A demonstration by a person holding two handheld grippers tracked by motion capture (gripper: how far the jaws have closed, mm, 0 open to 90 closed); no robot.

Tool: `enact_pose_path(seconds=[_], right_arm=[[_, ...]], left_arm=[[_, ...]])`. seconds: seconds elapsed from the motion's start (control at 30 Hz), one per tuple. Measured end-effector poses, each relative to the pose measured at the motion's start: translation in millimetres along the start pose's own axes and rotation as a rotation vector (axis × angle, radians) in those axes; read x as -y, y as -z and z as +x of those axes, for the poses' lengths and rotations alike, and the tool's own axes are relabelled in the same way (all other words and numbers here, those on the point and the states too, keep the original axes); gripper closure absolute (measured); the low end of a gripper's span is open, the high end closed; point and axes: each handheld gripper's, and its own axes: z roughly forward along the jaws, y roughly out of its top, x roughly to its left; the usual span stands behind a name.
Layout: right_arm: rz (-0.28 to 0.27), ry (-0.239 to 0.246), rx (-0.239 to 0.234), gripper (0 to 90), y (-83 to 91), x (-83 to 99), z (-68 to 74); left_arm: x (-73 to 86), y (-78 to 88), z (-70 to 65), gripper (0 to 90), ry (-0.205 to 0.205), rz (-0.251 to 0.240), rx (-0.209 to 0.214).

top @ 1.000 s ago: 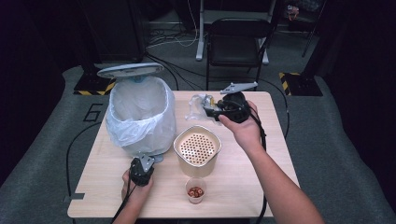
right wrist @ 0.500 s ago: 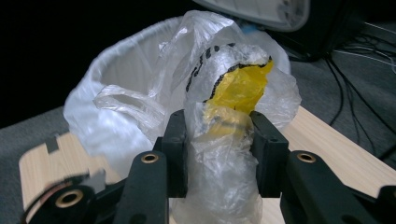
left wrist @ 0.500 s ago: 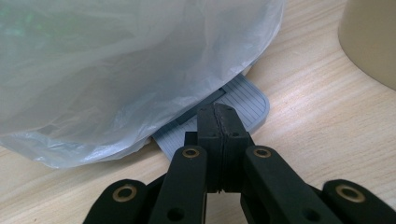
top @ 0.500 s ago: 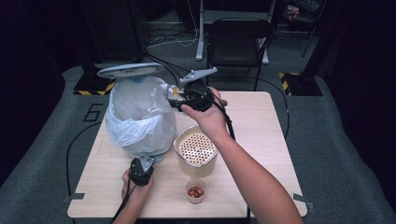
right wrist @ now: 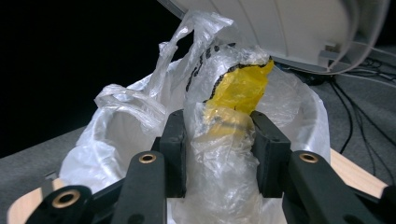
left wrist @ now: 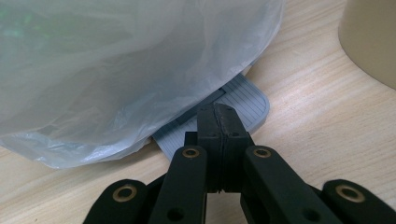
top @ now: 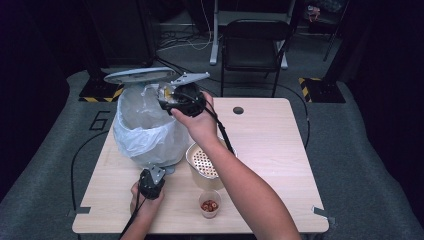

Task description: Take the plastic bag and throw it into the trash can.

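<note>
A pedal bin (top: 145, 135) lined with a white plastic bag stands at the table's back left, its lid (top: 137, 76) raised. My right gripper (top: 167, 97) hovers at the bin's open mouth, shut on a crumpled clear wrapper (right wrist: 240, 86) with yellow and black print. In the right gripper view the wrapper bulges between the right gripper's (right wrist: 219, 135) jaws, above the liner (right wrist: 121, 126) and under the lid (right wrist: 280, 28). My left gripper (top: 152, 177) is at the bin's foot. Its jaws are shut, and the left gripper's (left wrist: 218, 112) tips rest on the grey ribbed pedal (left wrist: 247, 100).
A beige pot (top: 205, 162) with a perforated insert stands right of the bin, under my right forearm. A small clear cup (top: 209, 205) of reddish bits sits near the front edge. The table's (top: 280, 145) right half is bare wood. A chair (top: 252, 40) stands behind.
My right gripper has carried the wrapper leftwards from the back middle of the table to the bin's mouth. The left hand has stayed put at the pedal.
</note>
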Motion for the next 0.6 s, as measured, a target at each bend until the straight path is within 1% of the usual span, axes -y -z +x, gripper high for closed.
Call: enact_pose_path(seconds=[0.03, 0.23, 0.33, 0.47, 0.6], right_arm=[[-0.006, 0.009, 0.005, 62.5, -2.6, 0.1, 1.0], [-0.016, 0.019, 0.015, 62.9, -15.9, 0.8, 5.4], [-0.012, 0.026, 0.02, 63.1, -21.5, 0.6, 6.9], [-0.008, 0.025, 0.023, 63.1, -27.6, -0.6, 8.0], [-0.007, 0.024, 0.026, 63.0, -34.5, -1.1, 8.2]], left_arm=[[0.1, -0.1, -0.1, 89.4, 0.0, -0.001, -0.001], [0.0, 0.0, 0.2, 89.4, 0.0, 0.0, 0.001], [0.0, 0.0, 0.3, 89.4, 0.0, 0.0, 0.001], [0.1, 0.2, 0.0, 89.4, 0.004, 0.003, 0.001], [-0.1, 0.2, 0.4, 89.4, -0.001, 0.003, 0.004]])
